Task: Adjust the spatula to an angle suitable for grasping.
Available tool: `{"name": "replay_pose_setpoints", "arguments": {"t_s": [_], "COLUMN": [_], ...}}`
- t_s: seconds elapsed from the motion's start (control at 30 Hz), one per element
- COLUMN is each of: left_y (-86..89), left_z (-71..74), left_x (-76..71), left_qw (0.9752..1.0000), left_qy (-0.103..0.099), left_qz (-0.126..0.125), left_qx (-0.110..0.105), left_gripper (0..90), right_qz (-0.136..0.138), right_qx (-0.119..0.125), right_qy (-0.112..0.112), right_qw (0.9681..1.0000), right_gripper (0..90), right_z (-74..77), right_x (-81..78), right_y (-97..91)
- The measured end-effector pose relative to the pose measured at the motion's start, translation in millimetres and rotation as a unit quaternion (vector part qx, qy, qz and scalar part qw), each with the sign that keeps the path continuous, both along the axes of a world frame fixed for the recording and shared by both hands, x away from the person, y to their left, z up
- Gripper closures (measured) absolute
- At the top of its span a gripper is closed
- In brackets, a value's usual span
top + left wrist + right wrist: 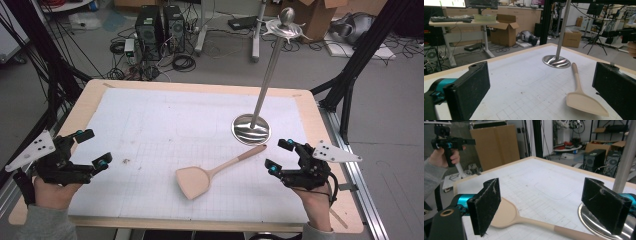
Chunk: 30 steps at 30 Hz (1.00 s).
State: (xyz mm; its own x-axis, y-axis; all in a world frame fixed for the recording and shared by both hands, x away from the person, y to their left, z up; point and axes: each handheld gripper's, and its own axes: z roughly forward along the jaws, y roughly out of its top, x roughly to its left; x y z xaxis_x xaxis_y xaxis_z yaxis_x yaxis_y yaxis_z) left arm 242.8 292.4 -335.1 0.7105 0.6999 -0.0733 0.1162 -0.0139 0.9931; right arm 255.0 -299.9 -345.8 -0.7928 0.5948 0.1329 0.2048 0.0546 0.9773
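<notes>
We find the spatula (212,173) lying flat on the tabletop (150,125), handle end just beside the stand (251,128). Right gripper (279,155) near the handle — jaws spread, empty. Left gripper (94,147) well apart — likewise spread.

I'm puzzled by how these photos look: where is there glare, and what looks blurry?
High view: even light, bright reflections on the round shiny steel stand base. Left gripper view: the near black jaws look soft; the pale wooden spatula is sharper. Right gripper view: fuzzy jaw pads, glare on the base.
</notes>
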Motion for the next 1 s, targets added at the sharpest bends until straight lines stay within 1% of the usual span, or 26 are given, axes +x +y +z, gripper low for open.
{"name": "replay_pose_setpoints", "arguments": {"t_s": [0.07, 0.1, 0.13, 0.17, 0.23, 0.33, 0.37, 0.4, 0.43, 0.47, 0.5, 0.57, 0.6, 0.63, 0.73, 0.83, 0.87, 0.9, 0.93, 0.97, 1.0], "left_y": [-0.5, -0.6, -0.6, -0.3, -0.3, -0.6, -0.6, 0.2, 0.2, 1.1, 1.5, 1.8, 1.8, 2.0, 1.8, 1.6, 1.3, 1.0, 1.0, 0.6, 0.2], "left_z": [-0.5, -0.7, -0.7, -1.0, -1.2, -1.7, -1.7, -2.0, -2.0, -2.3, -2.3, -2.5, -2.5, -2.6, -2.8, -2.9, -3.0, -3.1, -3.1, -3.7, -4.0], "left_x": [0.2, 0.2, 0.2, 0.4, 0.4, 0.3, 0.3, 0.3, 0.3, 0.5, 0.6, 0.7, 0.7, 0.6, 0.8, 0.6, 0.7, 0.8, 0.8, 1.1, 1.3], "left_qw": [1.0, 1.0, 1.0, 1.0, 1.0, 0.9998, 0.9998, 0.9997, 0.9997, 0.9997, 0.9996, 0.9997, 0.9997, 0.9996, 0.9996, 0.9996, 0.9996, 0.9996, 0.9996, 0.9996, 0.9996], "left_qy": [0.0, 0.001, 0.001, 0.001, 0.002, 0.001, 0.001, 0.002, 0.002, 0.003, 0.003, 0.003, 0.003, 0.003, 0.004, 0.006, 0.006, 0.006, 0.006, 0.007, 0.008], "left_qz": [0.001, 0.001, 0.001, 0.002, 0.002, 0.018, 0.018, 0.022, 0.022, 0.024, 0.024, 0.025, 0.025, 0.025, 0.026, 0.025, 0.024, 0.024, 0.024, 0.024, 0.024], "left_qx": [-0.001, -0.001, -0.001, 0.001, 0.002, 0.012, 0.012, 0.01, 0.01, 0.009, 0.01, 0.008, 0.008, 0.008, 0.007, 0.01, 0.01, 0.01, 0.01, 0.011, 0.011], "left_gripper": [1.7, 1.7, 1.7, 1.7, 1.7, 1.8, 1.7, 1.7, 1.7, 1.7, 1.7, 1.7, 1.7, 1.7, 1.7, 1.7, 1.7, 1.7, 1.7, 1.7, 1.7], "right_qz": [0.003, 0.006, 0.006, 0.012, 0.013, 0.01, 0.01, 0.006, 0.006, 0.004, 0.002, 0.001, 0.001, -0.003, -0.003, -0.004, -0.002, -0.003, -0.003, 0.0, 0.002], "right_qx": [-0.005, -0.009, -0.009, -0.016, -0.022, -0.032, -0.032, -0.047, -0.047, -0.058, -0.063, -0.068, -0.068, -0.073, -0.081, -0.087, -0.088, -0.09, -0.09, -0.092, -0.093], "right_qy": [0.007, 0.007, 0.007, 0.006, 0.01, 0.015, 0.015, 0.013, 0.013, 0.022, 0.021, 0.023, 0.023, 0.033, 0.035, 0.042, 0.04, 0.045, 0.045, 0.048, 0.053], "right_qw": [1.0, 0.9999, 0.9999, 0.9998, 0.9996, 0.9993, 0.9993, 0.9988, 0.9988, 0.9981, 0.9978, 0.9974, 0.9974, 0.9968, 0.9961, 0.9954, 0.9953, 0.9949, 0.9949, 0.9945, 0.9943], "right_gripper": [18.3, 22.0, 22.0, 29.6, 33.7, 43.8, 43.8, 49.1, 49.1, 54.2, 55.6, 60.3, 60.3, 64.6, 71.1, 78.6, 80.8, 83.0, 83.0, 86.7, 88.5], "right_z": [-0.9, -1.5, -1.5, -2.5, -3.6, -7.3, -7.3, -9.8, -9.8, -12.2, -13.6, -16.1, -16.1, -18.4, -21.1, -23.7, -24.6, -25.6, -25.6, -27.7, -28.7], "right_x": [1.9, 2.9, 2.9, 3.7, 4.8, 8.6, 8.6, 10.4, 10.4, 12.7, 13.9, 16.2, 16.2, 18.5, 22.0, 25.0, 26.4, 27.3, 27.3, 29.4, 30.0], "right_y": [3.0, 4.7, 4.7, 7.6, 9.7, 13.2, 13.2, 16.6, 16.6, 19.6, 20.8, 22.6, 22.6, 24.6, 26.5, 27.7, 27.7, 28.2, 28.2, 28.9, 29.7]}}
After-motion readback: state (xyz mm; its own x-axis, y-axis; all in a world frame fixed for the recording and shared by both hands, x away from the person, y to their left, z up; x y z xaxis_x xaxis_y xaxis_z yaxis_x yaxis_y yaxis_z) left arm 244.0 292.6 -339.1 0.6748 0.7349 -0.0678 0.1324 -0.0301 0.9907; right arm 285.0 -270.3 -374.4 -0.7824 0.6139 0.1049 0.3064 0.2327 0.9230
